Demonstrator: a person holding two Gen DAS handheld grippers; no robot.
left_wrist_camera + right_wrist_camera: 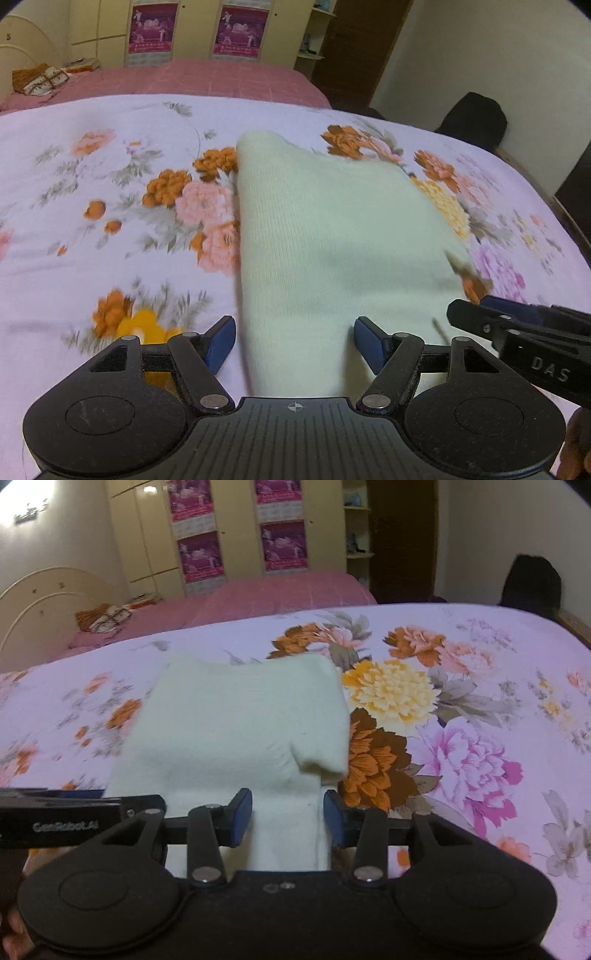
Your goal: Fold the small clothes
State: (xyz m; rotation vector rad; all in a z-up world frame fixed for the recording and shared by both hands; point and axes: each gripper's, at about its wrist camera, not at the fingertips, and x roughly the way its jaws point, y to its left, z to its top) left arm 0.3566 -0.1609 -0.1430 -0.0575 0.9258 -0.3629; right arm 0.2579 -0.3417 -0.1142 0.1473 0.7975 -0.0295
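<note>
Soft cloth on printed cotton, framed by matt black plastic

The cream garment (332, 236) is a fine ribbed knit, matt and slightly fuzzy, lying on a smooth floral bedsheet (92, 229) with a thin, flat-printed look. The left gripper (294, 341) and the right gripper (288, 816) both have matt black plastic bodies, grooved on the left one's top plate, with dull blue rubbery pads (221, 343) and small shiny metal pivot pins. Behind, the pink bedspread (280, 590) reads as quilted cloth, the cupboard doors (147, 535) as pale, faintly glossy laminate carrying glossy paper posters (284, 544).
</note>
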